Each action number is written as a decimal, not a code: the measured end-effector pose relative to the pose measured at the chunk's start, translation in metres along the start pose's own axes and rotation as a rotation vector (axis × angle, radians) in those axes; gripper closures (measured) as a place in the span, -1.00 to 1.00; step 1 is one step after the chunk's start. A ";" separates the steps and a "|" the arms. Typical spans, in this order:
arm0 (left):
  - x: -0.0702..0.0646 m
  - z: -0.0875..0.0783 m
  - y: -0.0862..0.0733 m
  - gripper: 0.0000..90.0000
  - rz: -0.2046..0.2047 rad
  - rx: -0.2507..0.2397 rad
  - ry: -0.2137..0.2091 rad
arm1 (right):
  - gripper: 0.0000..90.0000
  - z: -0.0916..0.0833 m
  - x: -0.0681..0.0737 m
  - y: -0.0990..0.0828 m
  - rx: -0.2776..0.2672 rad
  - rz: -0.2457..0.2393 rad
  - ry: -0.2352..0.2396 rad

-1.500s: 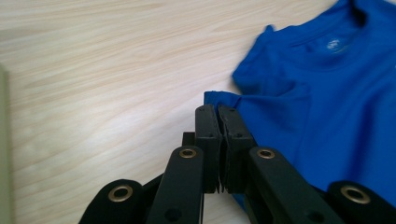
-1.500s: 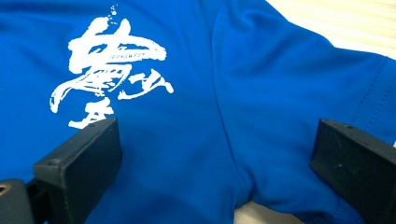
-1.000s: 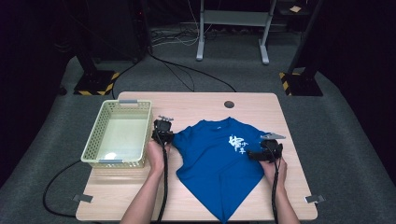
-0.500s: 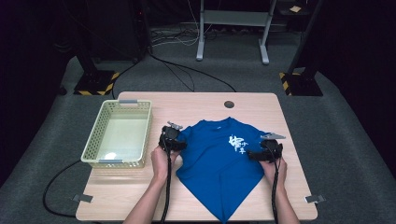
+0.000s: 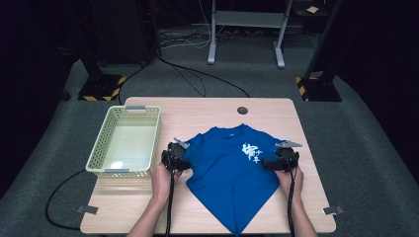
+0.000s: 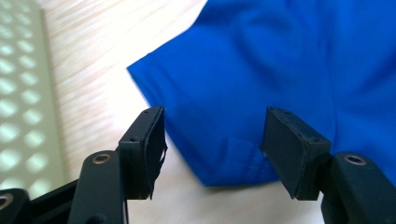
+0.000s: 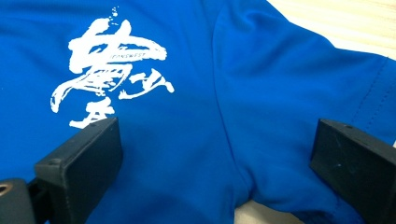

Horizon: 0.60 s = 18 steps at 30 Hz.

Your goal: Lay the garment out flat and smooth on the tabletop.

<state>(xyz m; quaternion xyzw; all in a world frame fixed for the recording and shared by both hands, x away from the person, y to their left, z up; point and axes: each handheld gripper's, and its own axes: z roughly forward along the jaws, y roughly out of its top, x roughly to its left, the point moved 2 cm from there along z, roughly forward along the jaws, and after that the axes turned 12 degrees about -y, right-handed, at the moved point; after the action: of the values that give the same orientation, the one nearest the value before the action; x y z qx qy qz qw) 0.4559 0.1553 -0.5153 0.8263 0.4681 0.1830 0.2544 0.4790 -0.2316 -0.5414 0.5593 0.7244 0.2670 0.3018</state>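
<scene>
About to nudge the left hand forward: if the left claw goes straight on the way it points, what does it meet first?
Most likely the blue T-shirt: the left claw stands open with the sleeve hem lying just beyond its jaws, on the table. How much gap remains is hard to judge.

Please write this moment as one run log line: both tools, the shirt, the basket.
left tool: just opened, around sleeve hem | right tool: open over other sleeve | blue T-shirt: flat on table | basket: left of shirt

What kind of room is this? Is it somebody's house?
Probably not a house; it looks like a lab or recording studio. A lone wooden table stands on grey carpet with dark surroundings, cables trail across the floor, and metal stand legs rise behind it.
</scene>
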 end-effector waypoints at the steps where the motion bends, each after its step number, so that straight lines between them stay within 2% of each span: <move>1: 0.000 -0.004 -0.004 -0.17 0.002 -0.008 -0.005 | -0.96 0.000 0.000 0.000 0.000 0.000 0.000; 4: 0.003 -0.016 -0.009 -0.27 -0.030 -0.063 -0.040 | -0.96 0.000 0.000 0.000 0.000 0.000 0.000; 7: 0.003 -0.021 -0.003 -0.38 -0.061 -0.140 -0.118 | -0.96 0.000 0.000 0.000 0.000 0.000 0.000; 9: -0.001 -0.017 0.006 -0.45 -0.043 -0.159 -0.132 | -0.96 0.000 0.000 0.000 0.000 0.000 0.000; 11: -0.007 -0.009 0.015 -0.49 -0.013 -0.167 -0.150 | -0.96 0.000 0.000 0.000 0.000 0.001 0.000; 12: -0.010 -0.003 0.019 -0.52 -0.009 -0.172 -0.176 | -0.96 0.000 0.000 0.000 0.000 0.000 0.000; 15: -0.017 0.016 0.029 -0.58 0.003 -0.141 -0.221 | -0.96 0.000 0.000 0.000 0.000 0.000 0.000; 16: -0.018 0.022 0.031 -0.60 0.004 -0.126 -0.225 | -0.96 0.000 0.000 0.000 0.000 0.000 0.000; 18: -0.018 0.031 0.032 -0.62 0.016 -0.105 -0.202 | -0.96 0.000 0.000 0.000 0.000 0.000 0.000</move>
<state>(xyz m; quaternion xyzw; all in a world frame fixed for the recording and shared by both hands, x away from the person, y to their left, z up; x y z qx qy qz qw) 0.4853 0.1184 -0.5227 0.8297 0.4232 0.1254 0.3418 0.4792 -0.2317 -0.5414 0.5593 0.7245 0.2671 0.3016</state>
